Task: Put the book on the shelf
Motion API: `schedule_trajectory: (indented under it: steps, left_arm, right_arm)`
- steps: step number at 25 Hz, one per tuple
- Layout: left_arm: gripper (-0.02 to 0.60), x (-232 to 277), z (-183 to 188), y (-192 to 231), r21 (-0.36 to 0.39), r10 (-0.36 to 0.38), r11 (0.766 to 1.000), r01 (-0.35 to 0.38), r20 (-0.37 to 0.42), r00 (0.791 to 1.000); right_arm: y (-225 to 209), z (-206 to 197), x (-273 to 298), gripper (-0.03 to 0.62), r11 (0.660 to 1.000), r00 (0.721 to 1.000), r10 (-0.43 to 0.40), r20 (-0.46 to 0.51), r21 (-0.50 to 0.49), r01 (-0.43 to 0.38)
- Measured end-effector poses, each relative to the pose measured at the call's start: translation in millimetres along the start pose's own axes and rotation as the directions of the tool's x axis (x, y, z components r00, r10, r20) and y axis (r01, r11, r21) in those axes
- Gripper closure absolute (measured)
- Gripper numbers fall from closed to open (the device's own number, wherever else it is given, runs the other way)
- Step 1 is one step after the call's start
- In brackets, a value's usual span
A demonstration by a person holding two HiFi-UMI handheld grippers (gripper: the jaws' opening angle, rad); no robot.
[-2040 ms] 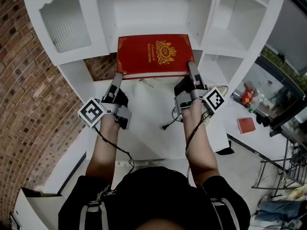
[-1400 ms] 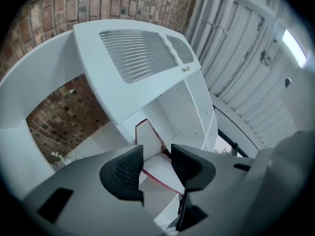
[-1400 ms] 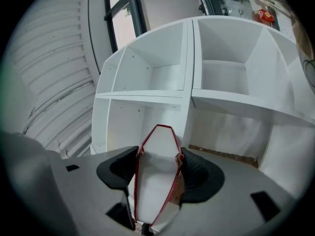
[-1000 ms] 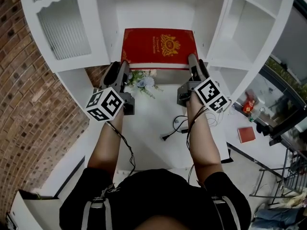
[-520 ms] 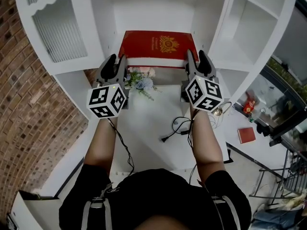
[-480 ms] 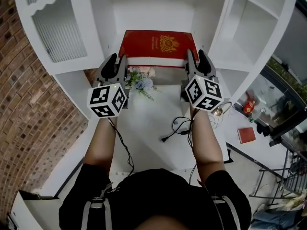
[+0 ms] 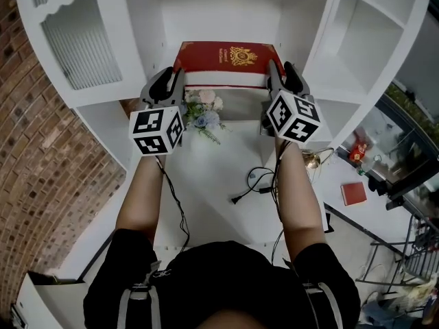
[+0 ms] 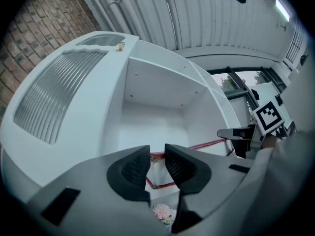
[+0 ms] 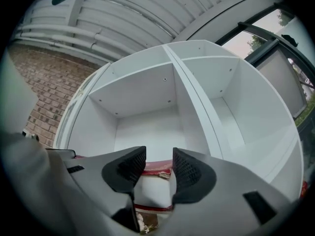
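A red book (image 7: 226, 62) lies flat in the white shelf (image 7: 226, 12), its near edge just ahead of the left gripper (image 7: 167, 77) and right gripper (image 7: 282, 74), both part-open, closing, apparently empty, with open room above.

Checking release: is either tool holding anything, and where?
Nothing held: left tool and right tool are closing empty; the red book lies on the shelf.

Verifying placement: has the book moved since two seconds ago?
Yes. The red book has gone deeper into the shelf, toward its back wall.
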State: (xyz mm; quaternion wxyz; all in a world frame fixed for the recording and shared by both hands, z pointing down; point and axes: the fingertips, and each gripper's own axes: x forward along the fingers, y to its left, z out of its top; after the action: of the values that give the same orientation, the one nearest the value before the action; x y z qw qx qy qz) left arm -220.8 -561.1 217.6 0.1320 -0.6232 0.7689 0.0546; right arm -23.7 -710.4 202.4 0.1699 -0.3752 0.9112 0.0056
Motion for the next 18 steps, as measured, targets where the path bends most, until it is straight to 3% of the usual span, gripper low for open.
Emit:
schedule_trajectory:
  steps: [7, 14, 18]
  left_arm:
    - [0.48, 13.0, -5.9, 3.5, 0.039, 0.026, 0.999, -0.025, -0.035, 0.999]
    - [0.482, 15.2, -6.1, 3.1, 0.024, 0.038, 0.999, -0.036, -0.066, 0.997]
    - [0.479, 8.7, 2.6, 1.9, 0.038, 0.038, 0.999, -0.035, -0.076, 0.996]
  right_arm:
    - [-4.1, -7.2, 17.9, 0.411, 1.0, 0.998, -0.023, -0.059, -0.02, 0.022]
    - [-5.6, -7.4, 17.9, 0.413, 0.998, 0.996, -0.043, -0.075, -0.037, 0.04]
    - [-1.1, 1.0, 12.5, 0.419, 0.992, 0.995, -0.06, -0.083, -0.112, 0.051]
